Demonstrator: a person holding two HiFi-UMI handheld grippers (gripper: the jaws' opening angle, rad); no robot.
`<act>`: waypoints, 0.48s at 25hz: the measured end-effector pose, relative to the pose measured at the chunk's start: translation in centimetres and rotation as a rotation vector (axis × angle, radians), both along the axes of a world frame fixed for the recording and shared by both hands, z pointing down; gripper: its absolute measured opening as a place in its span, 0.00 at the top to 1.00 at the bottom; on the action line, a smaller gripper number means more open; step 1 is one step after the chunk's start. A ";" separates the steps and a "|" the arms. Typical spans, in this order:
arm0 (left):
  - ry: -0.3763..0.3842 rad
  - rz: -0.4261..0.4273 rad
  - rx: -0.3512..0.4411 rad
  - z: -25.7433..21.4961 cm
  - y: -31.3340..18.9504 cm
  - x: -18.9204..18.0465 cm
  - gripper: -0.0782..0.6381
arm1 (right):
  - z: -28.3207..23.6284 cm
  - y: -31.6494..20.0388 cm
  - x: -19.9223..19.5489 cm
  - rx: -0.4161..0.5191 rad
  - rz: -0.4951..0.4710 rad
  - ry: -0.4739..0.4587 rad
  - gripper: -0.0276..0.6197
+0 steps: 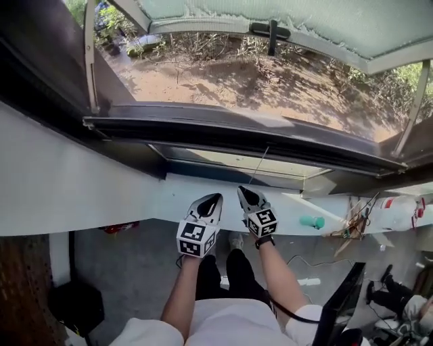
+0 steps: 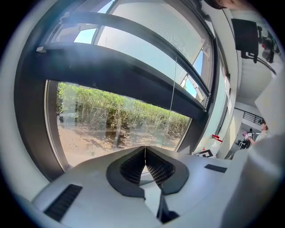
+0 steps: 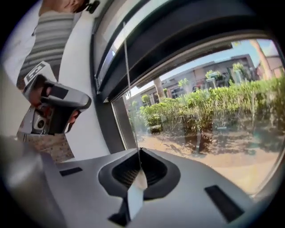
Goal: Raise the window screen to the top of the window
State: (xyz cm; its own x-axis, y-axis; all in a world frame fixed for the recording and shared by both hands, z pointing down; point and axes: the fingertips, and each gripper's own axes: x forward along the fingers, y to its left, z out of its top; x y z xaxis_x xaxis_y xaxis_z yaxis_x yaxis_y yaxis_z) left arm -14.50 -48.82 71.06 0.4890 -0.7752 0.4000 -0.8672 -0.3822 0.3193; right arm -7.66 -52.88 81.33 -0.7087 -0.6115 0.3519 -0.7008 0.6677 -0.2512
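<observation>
The window screen's dark bottom bar [image 1: 223, 132] runs across the window just above the white sill [image 1: 101, 196]. A thin pull cord [image 1: 260, 164] hangs from the bar down to my right gripper [image 1: 246, 192]. In the right gripper view the cord [image 3: 130, 89] runs straight into the right gripper [image 3: 139, 153], whose jaws are shut on it. My left gripper [image 1: 214, 200] is beside the right one, over the sill. In the left gripper view the left gripper [image 2: 144, 149] is shut on nothing, and the cord [image 2: 173, 102] hangs apart, to its right.
The glass sash [image 1: 284, 20] is swung outward, with a black handle [image 1: 270, 30] on its frame. On the sill's right end lie a teal object [image 1: 312, 221], tangled wires [image 1: 355, 219] and a white bottle [image 1: 399, 213]. A dark monitor [image 1: 345, 297] stands at the lower right.
</observation>
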 end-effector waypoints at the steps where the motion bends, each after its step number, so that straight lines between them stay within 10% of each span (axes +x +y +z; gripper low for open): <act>1: 0.000 -0.001 0.001 -0.3 0.1 -0.3 0.89 | -0.6 0.1 0.2 0.013 0.003 0.015 0.97; 12: 0.026 0.070 0.062 -6.0 1.3 0.7 0.89 | -7.1 2.9 2.9 0.071 0.049 -0.002 0.97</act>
State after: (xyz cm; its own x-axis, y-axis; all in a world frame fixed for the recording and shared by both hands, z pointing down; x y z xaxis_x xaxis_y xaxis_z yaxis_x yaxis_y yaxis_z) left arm -13.80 -47.47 65.06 0.5523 -0.7618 0.3386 -0.8294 -0.4612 0.3153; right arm -4.77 -49.96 74.23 -0.6782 -0.6686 0.3048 -0.7324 0.6491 -0.2058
